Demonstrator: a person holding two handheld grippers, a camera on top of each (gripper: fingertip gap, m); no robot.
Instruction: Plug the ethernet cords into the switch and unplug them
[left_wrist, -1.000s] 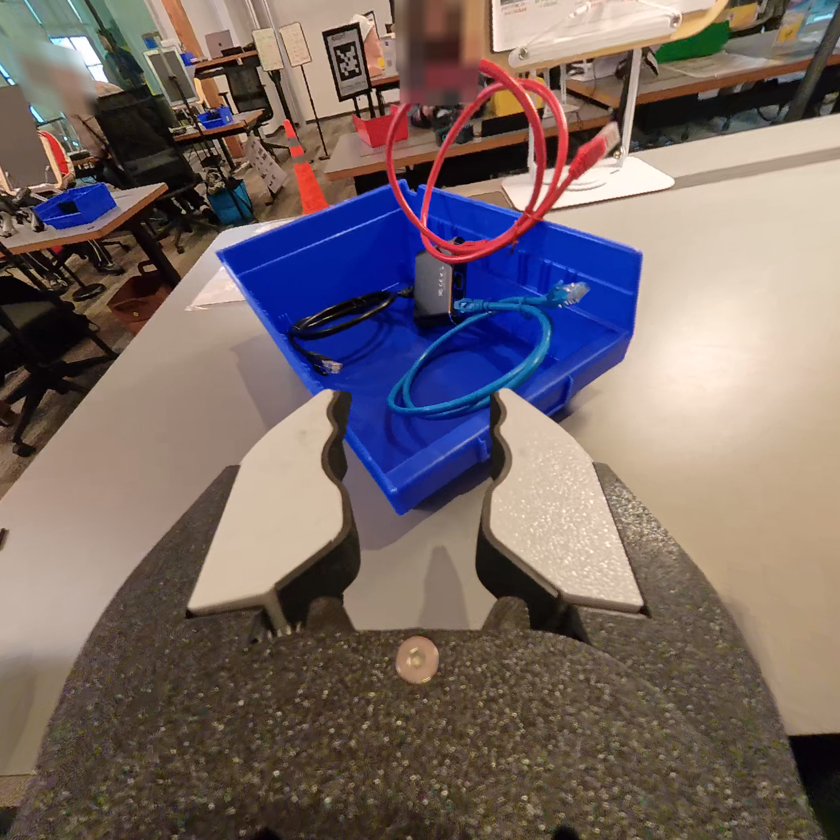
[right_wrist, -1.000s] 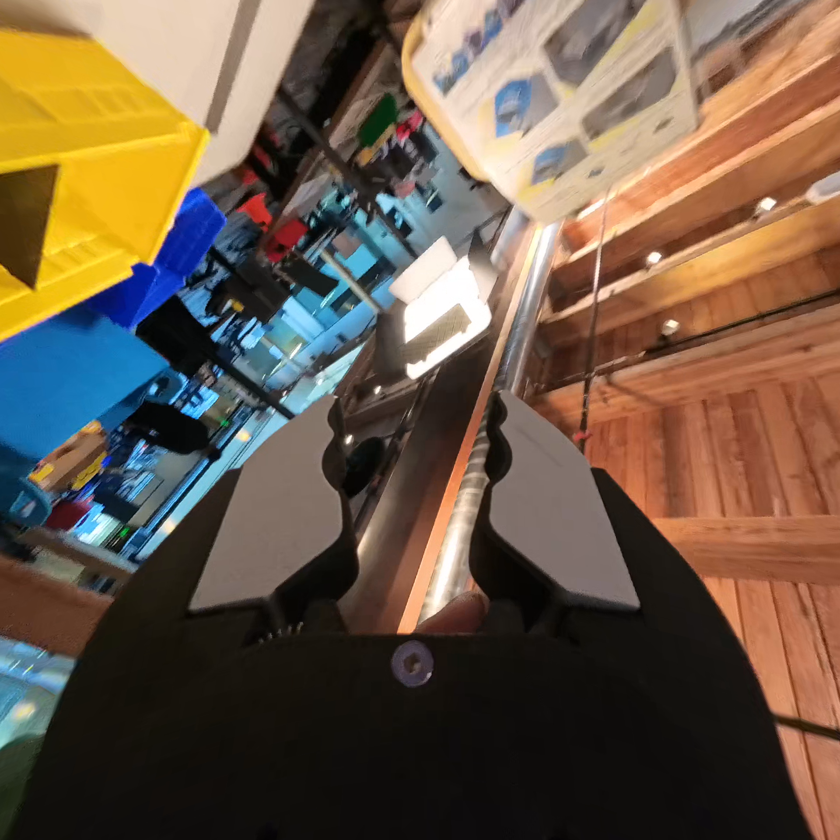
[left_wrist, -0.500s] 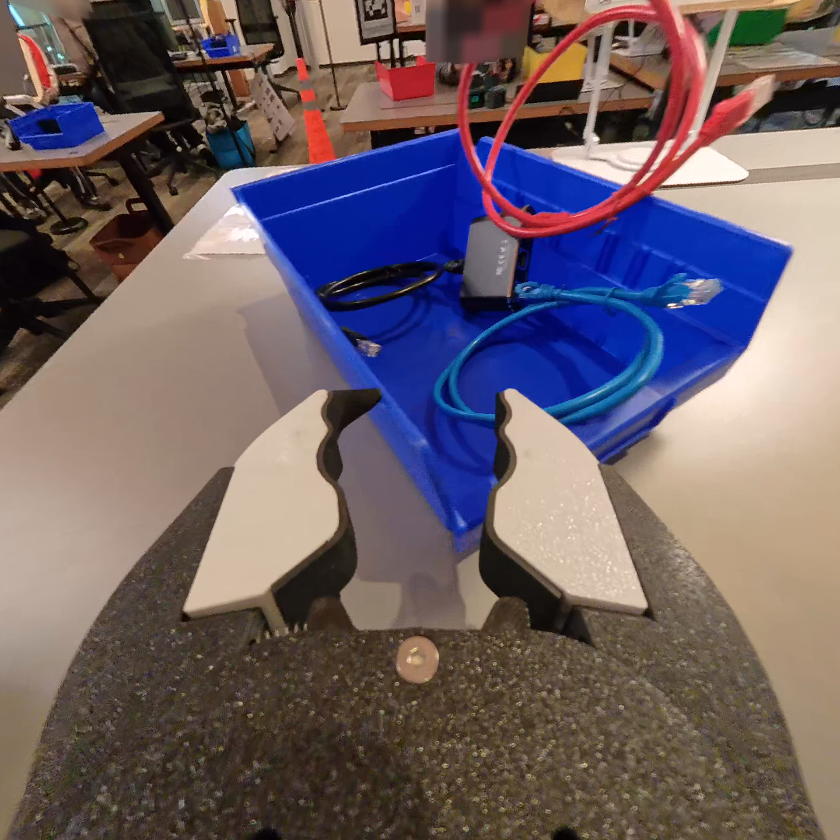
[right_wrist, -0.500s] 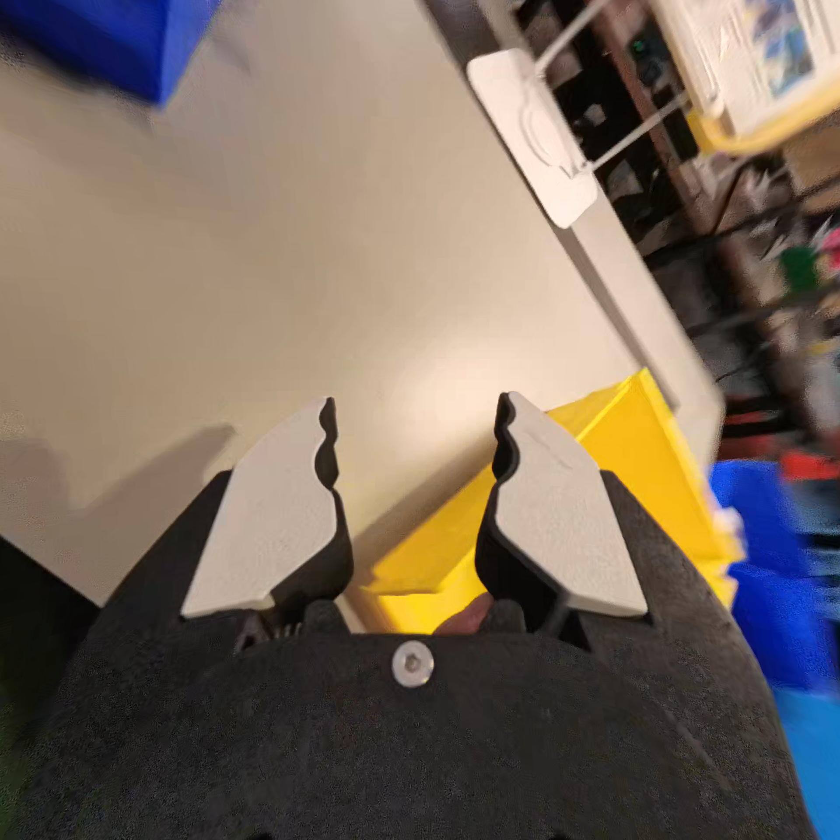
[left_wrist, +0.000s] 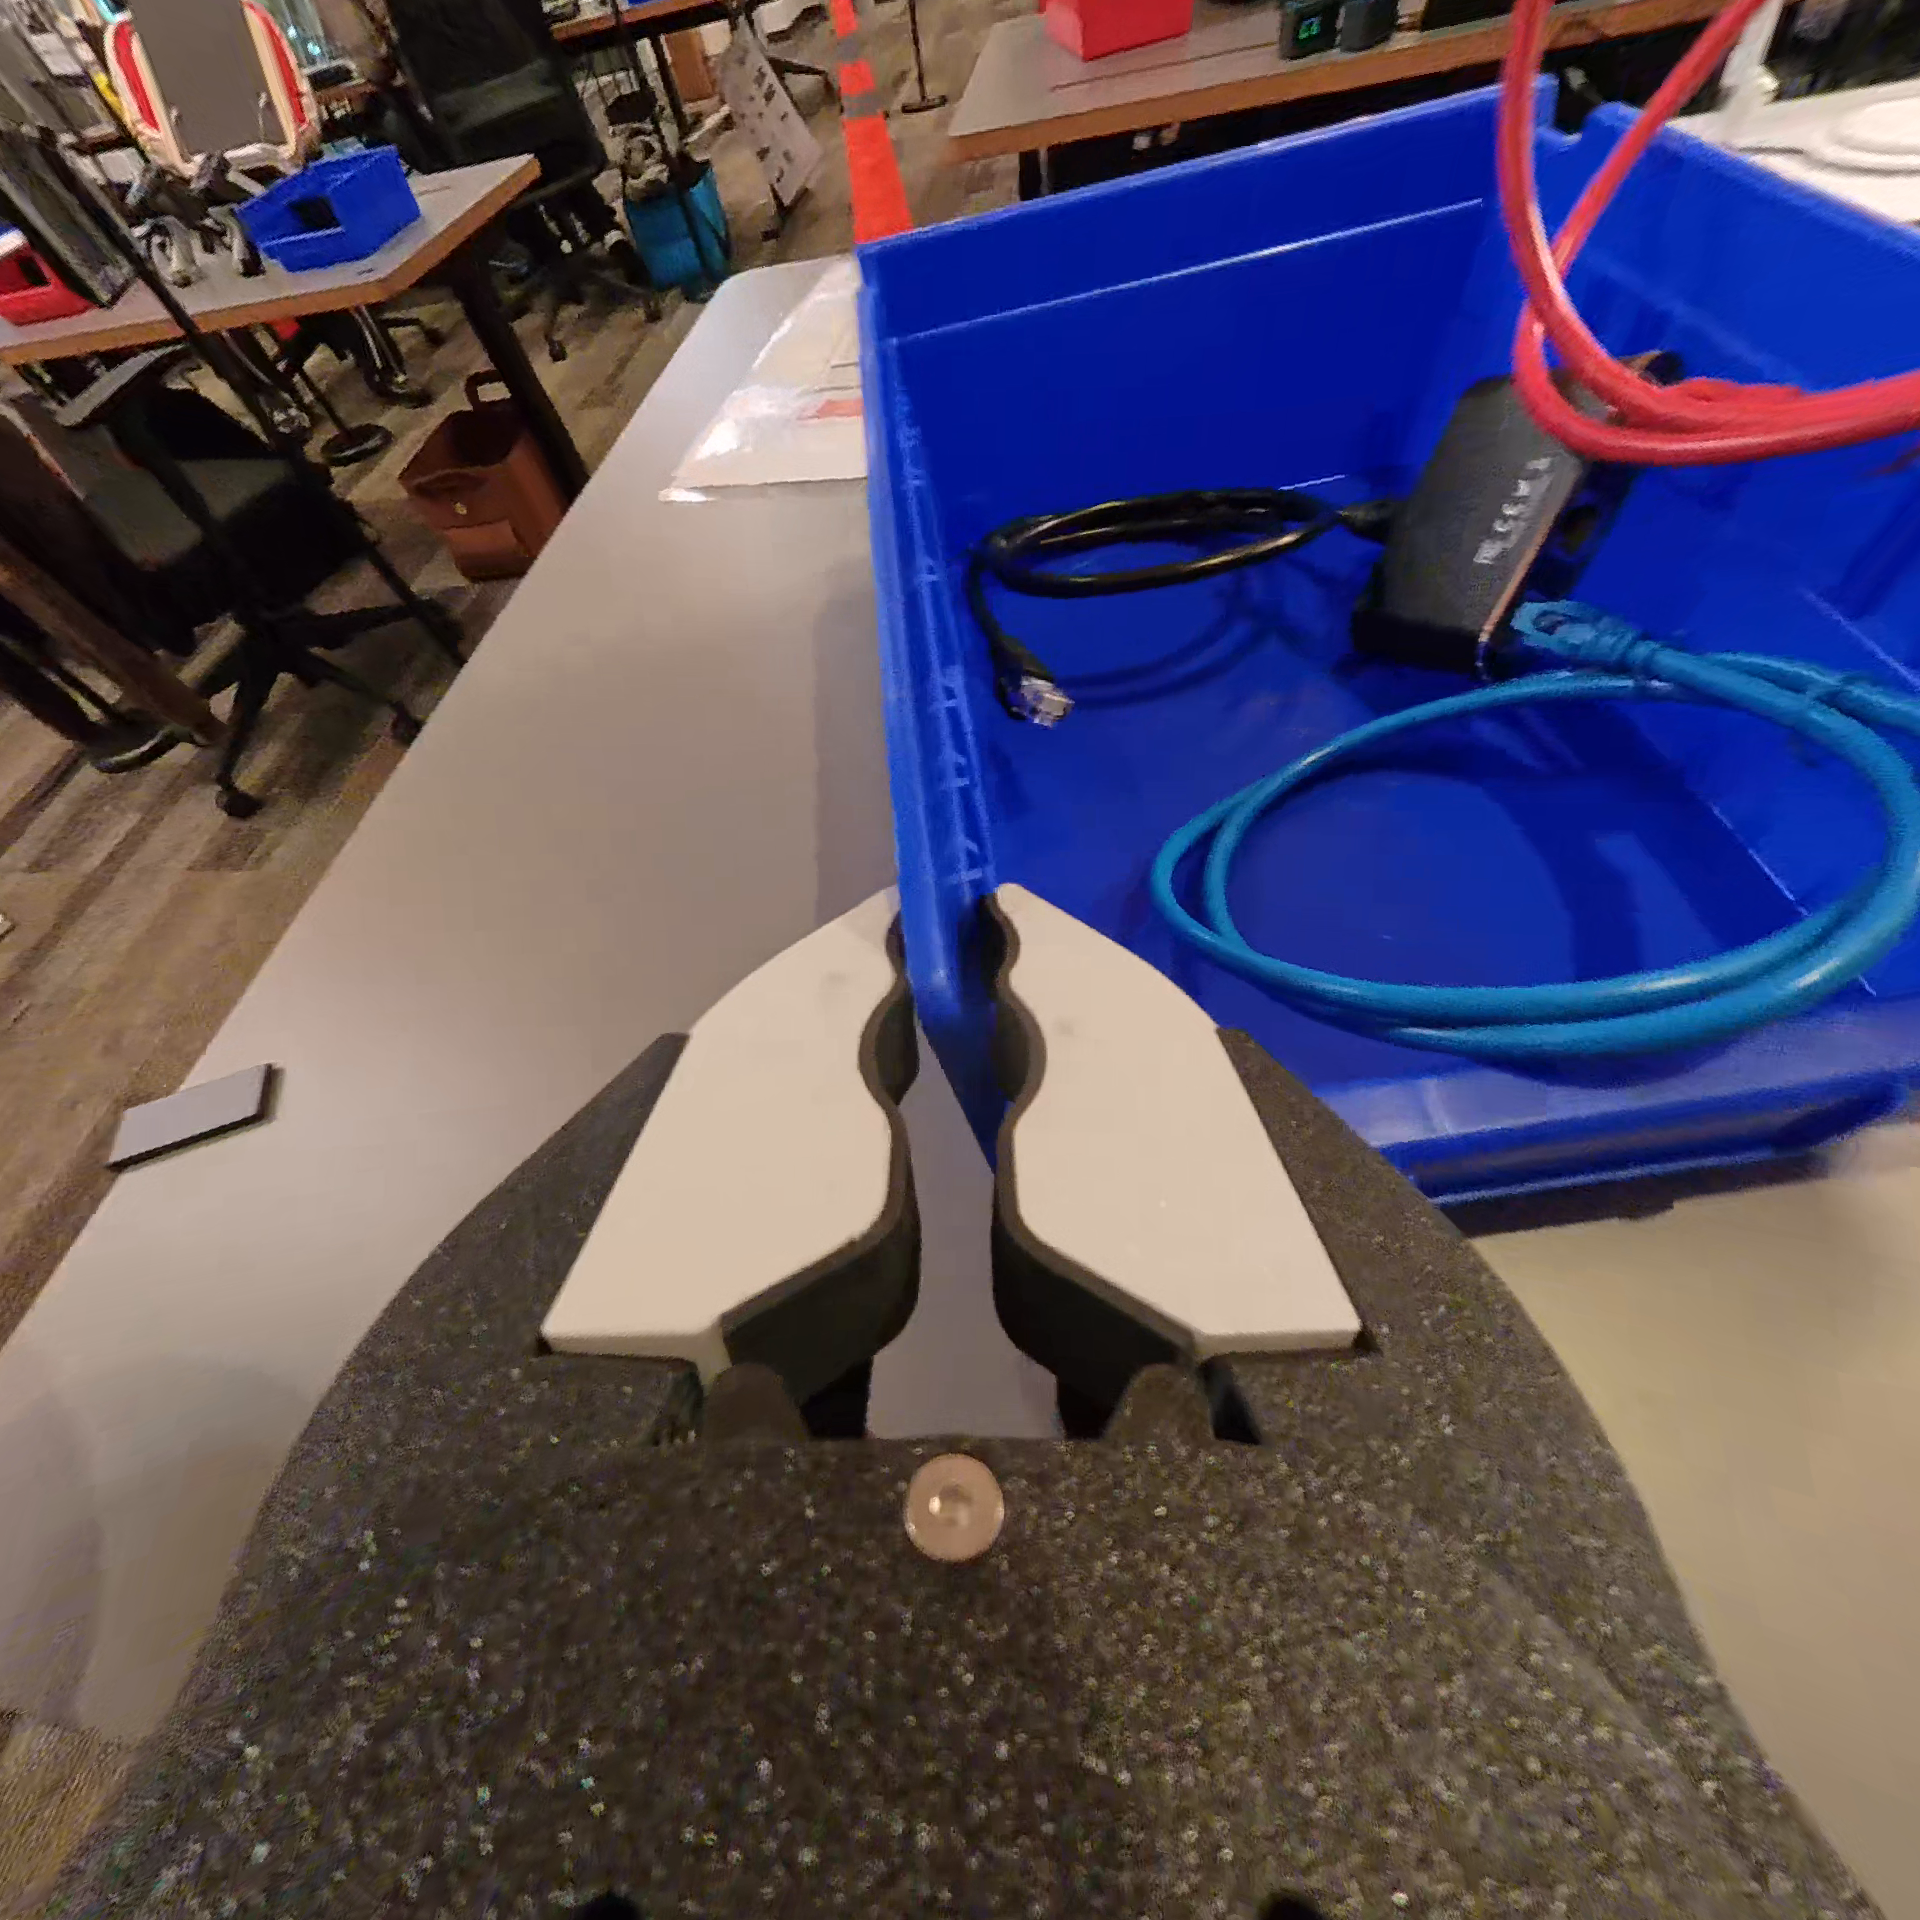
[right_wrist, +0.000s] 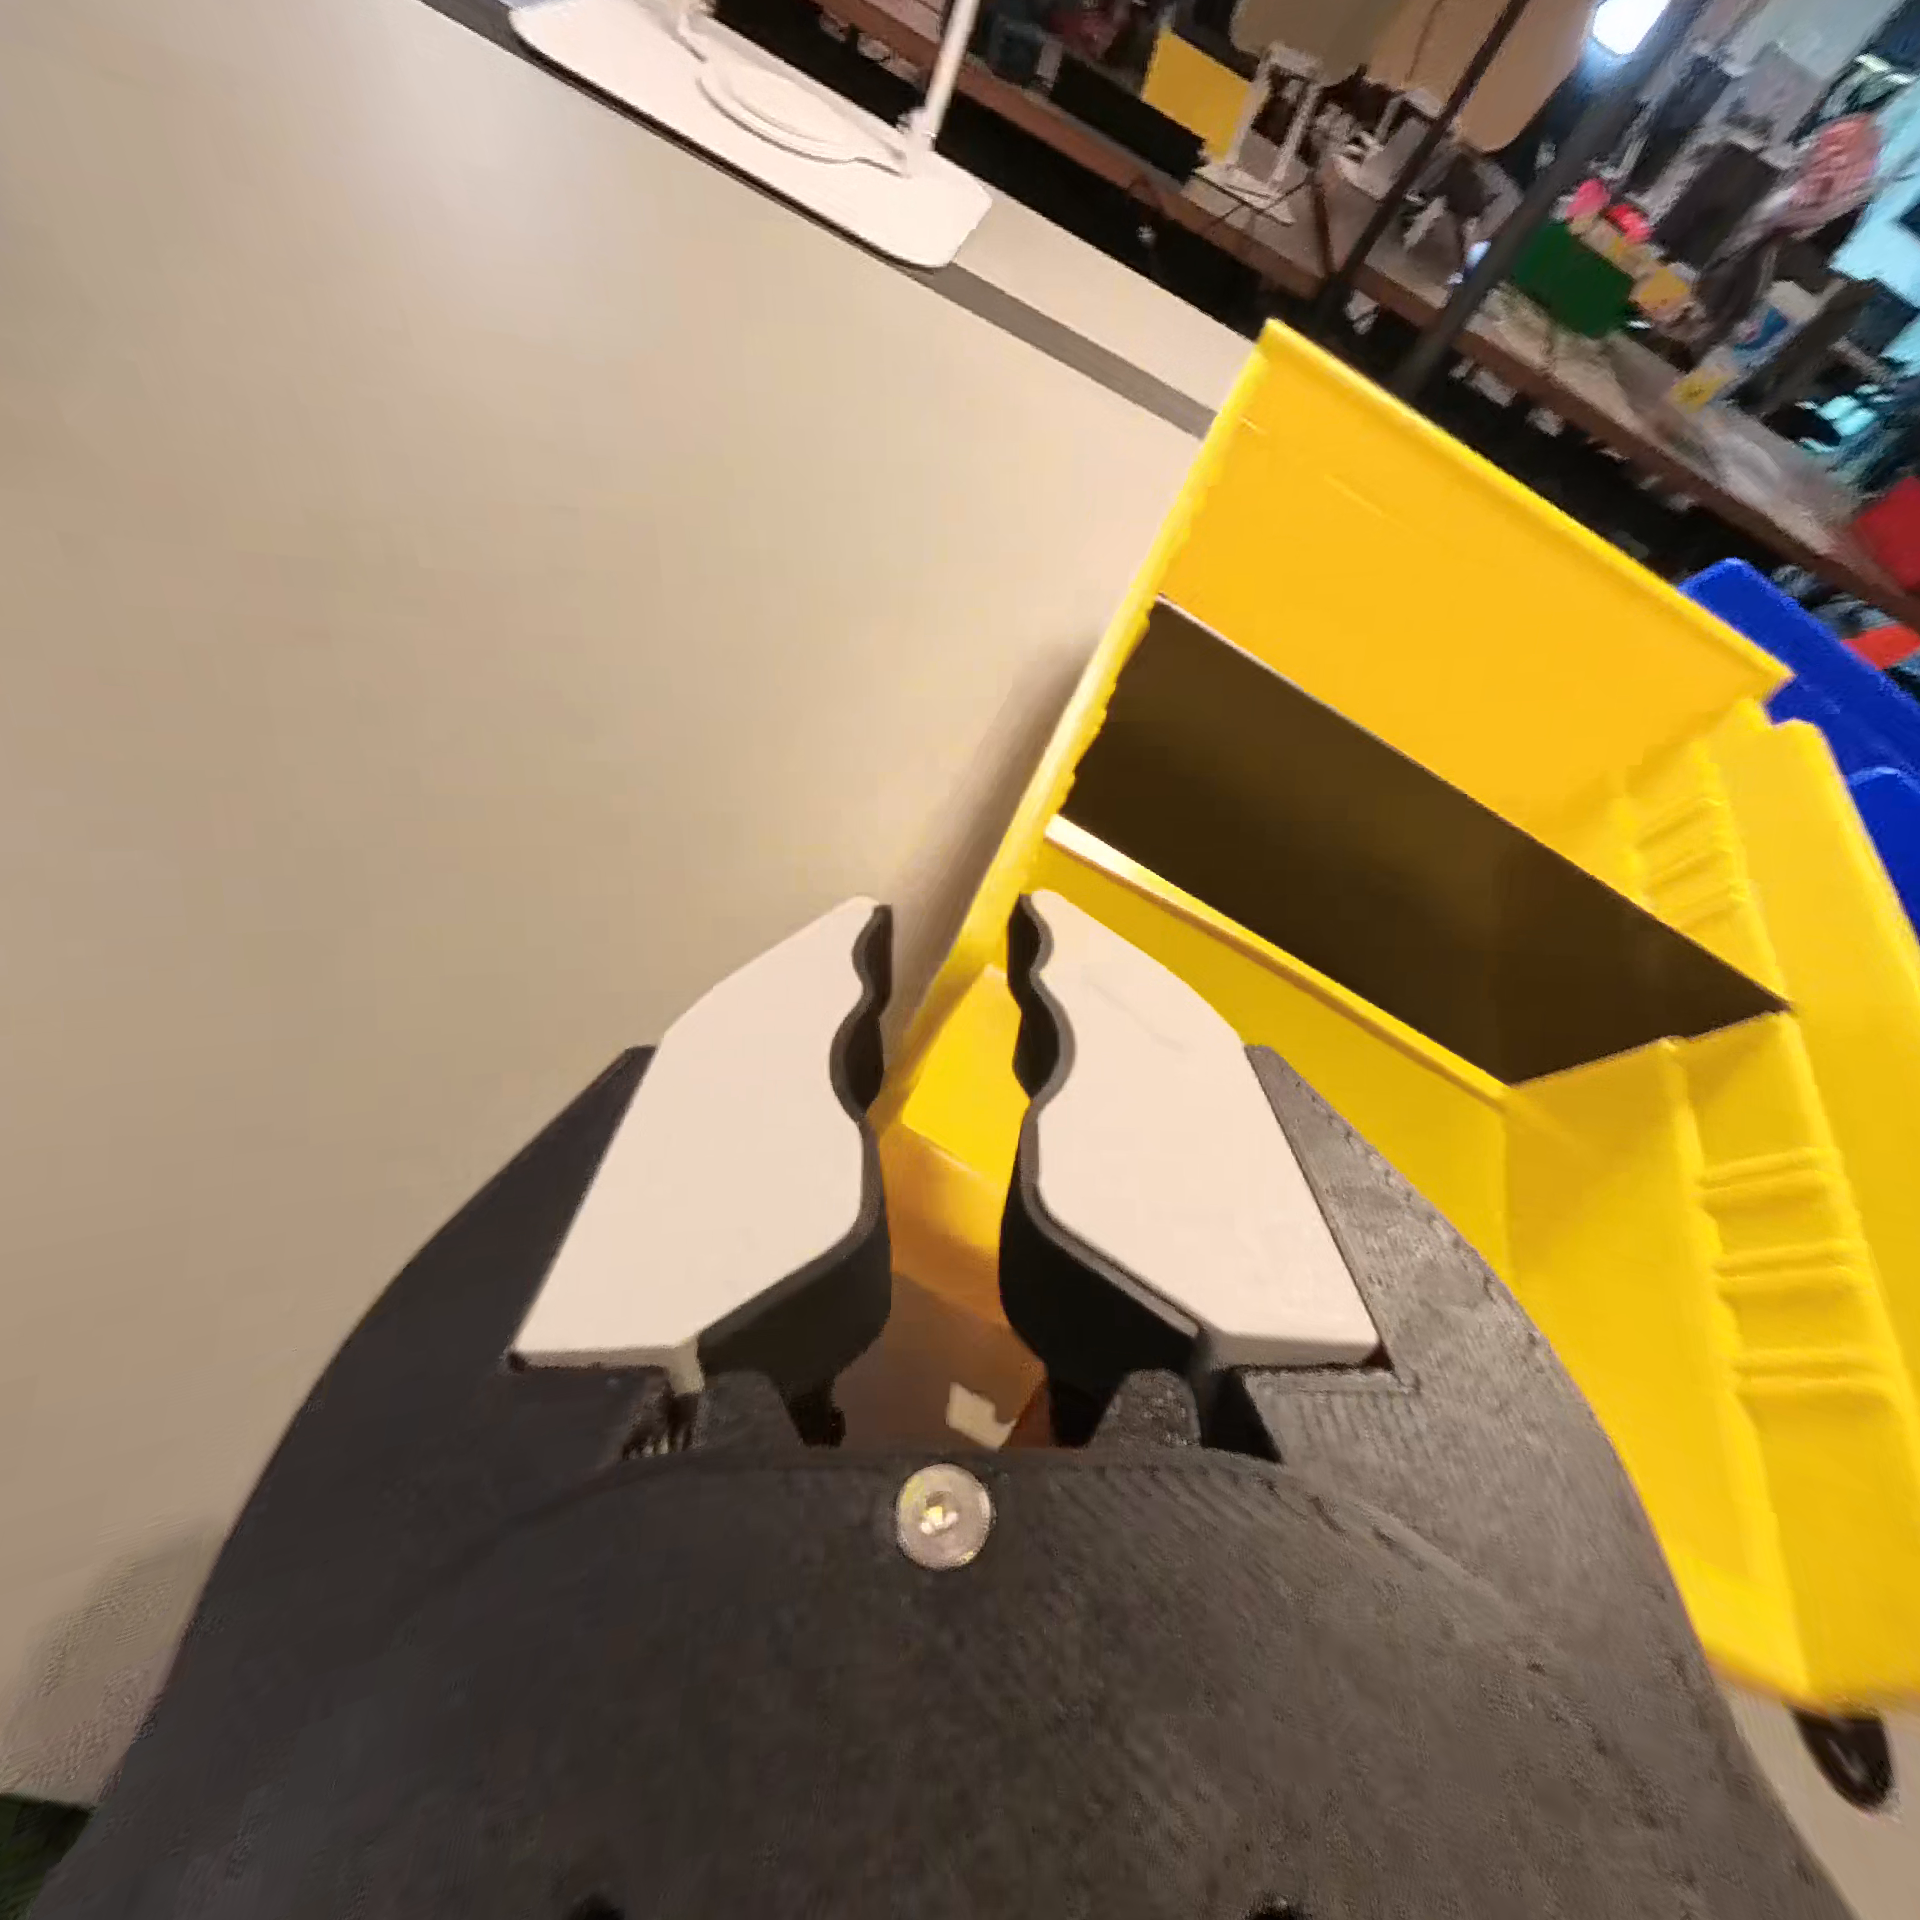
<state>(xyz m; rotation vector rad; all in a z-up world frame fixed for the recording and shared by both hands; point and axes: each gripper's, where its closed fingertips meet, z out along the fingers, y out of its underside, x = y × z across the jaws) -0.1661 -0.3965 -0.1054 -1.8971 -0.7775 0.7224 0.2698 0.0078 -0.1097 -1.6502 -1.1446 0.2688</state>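
The left gripper (left_wrist: 945, 925), two pale grey fingers on a speckled black foam body, is clenched on the near corner wall of a deep blue plastic bin (left_wrist: 1143, 312) that sits on a pale grey table (left_wrist: 623, 727). Inside the bin lie a small dark grey box-shaped switch (left_wrist: 1475, 530), a coiled black ethernet cord (left_wrist: 1143, 540) with a clear plug, a looped light blue ethernet cord (left_wrist: 1558, 997) and a red ethernet cord (left_wrist: 1538, 312) arching up out of frame; whether any is plugged in cannot be told. The right gripper (right_wrist: 951, 925), grey fingers on a black body, is closed on the corner wall of a yellow plastic bin (right_wrist: 1455, 582) holding a black divider panel (right_wrist: 1403, 831).

The step appears to be steadying or shifting both bins; each grip should stay firm and the pull level, so that the cords do not spill.

Half a second earlier both grippers were spread wide and free of the bins; the left hovered short of the blue corner, the right above the yellow bin
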